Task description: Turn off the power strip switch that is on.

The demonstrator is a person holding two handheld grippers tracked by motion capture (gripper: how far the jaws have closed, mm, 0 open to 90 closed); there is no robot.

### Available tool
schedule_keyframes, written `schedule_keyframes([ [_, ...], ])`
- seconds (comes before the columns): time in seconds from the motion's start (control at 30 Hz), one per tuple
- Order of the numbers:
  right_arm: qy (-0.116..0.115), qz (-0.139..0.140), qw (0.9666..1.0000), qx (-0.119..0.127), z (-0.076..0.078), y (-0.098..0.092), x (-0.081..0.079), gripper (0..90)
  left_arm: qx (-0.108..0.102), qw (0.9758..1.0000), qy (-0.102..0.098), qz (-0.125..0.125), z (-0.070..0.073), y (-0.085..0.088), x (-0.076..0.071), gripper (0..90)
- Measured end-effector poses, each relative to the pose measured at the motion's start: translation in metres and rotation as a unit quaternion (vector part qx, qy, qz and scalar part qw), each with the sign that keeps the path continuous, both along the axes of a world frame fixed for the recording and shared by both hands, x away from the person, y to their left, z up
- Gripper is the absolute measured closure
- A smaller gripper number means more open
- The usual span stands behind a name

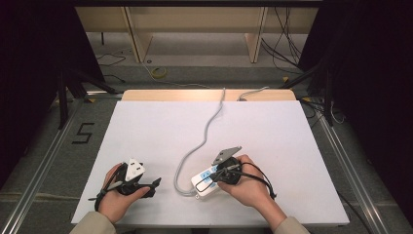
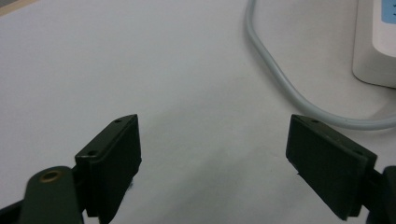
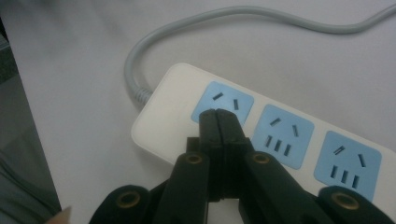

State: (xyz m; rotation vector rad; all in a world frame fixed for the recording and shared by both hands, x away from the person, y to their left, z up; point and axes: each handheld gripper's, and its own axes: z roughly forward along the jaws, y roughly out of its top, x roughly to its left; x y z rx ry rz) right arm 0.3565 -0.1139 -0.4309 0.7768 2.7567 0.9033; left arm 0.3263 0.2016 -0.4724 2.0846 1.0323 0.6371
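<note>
A white power strip with blue sockets lies near the table's front edge, and its grey cable snakes toward the back. My right gripper is over it. In the right gripper view the jaws are pressed together with nothing between them. The right gripper has its tips over the end socket of the strip, nearest the cable. My left gripper rests on the table to the strip's left. In its own view the left gripper stands wide open over bare table. The cable and a corner of the strip lie beyond.
The white table top ends in a wooden strip at the back. On the floor to the left is a black "5" mark. Loose cables and wooden furniture legs lie beyond the table.
</note>
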Motion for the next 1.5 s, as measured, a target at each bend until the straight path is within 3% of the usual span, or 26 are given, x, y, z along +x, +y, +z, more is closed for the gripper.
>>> schedule_keyframes([
  [0.67, 0.015, 0.005, 0.9997, -0.02, 0.005, 0.007, 0.002, 90.0, 0.0, 1.0, -0.001, 0.001, 0.0, 0.001, 0.0, 17.8],
  [0.87, 0.03, 0.005, 0.9991, -0.03, 0.003, 0.009, 0.003, 90.0, 0.002, 1.0, -0.001, 0.001, 0.0, 0.001, 0.0, 17.9],
  [1.5, 0.04, 0.011, 0.9982, -0.043, -0.001, 0.016, 0.005, 90.0, 0.002, 1.0, -0.001, -0.001, 0.0, 0.0, 0.0, 17.9],
])
